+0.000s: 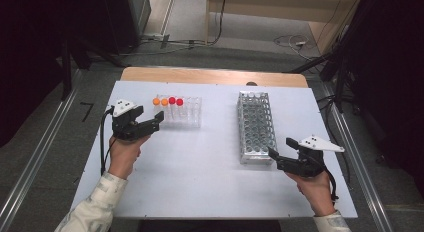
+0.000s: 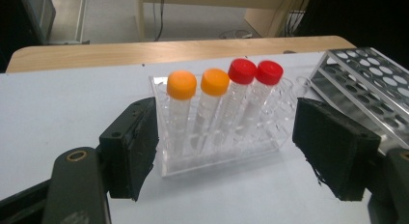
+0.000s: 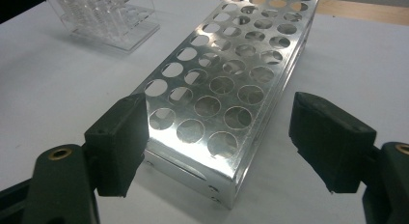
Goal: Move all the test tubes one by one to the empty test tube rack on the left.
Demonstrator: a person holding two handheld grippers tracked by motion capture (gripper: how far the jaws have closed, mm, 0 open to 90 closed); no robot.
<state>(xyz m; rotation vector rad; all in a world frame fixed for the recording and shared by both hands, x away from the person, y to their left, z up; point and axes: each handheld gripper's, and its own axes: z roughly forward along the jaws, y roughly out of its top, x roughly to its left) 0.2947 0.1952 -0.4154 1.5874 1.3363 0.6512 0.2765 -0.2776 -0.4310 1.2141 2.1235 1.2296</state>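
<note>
A clear plastic rack (image 1: 189, 116) (image 2: 226, 161) stands at the table's back left. It holds two orange-capped tubes (image 1: 160, 101) (image 2: 182, 85) and two red-capped tubes (image 1: 175, 101) (image 2: 242, 71) in a row, all upright. My left gripper (image 1: 158, 120) (image 2: 226, 137) is open just in front of that rack, with nothing between its jaws. An empty metal tube rack (image 1: 255, 126) (image 3: 231, 74) lies at centre right. My right gripper (image 1: 273, 155) (image 3: 219, 137) stands open at its near end, jaws on either side of the corner and apart from it.
Everything sits on a white board (image 1: 200, 182) over a wooden tabletop (image 1: 210, 74). The clear rack (image 3: 111, 16) appears far off in the right gripper view. Cables (image 1: 295, 42) lie on the floor beyond the table, and dark equipment stands on both sides.
</note>
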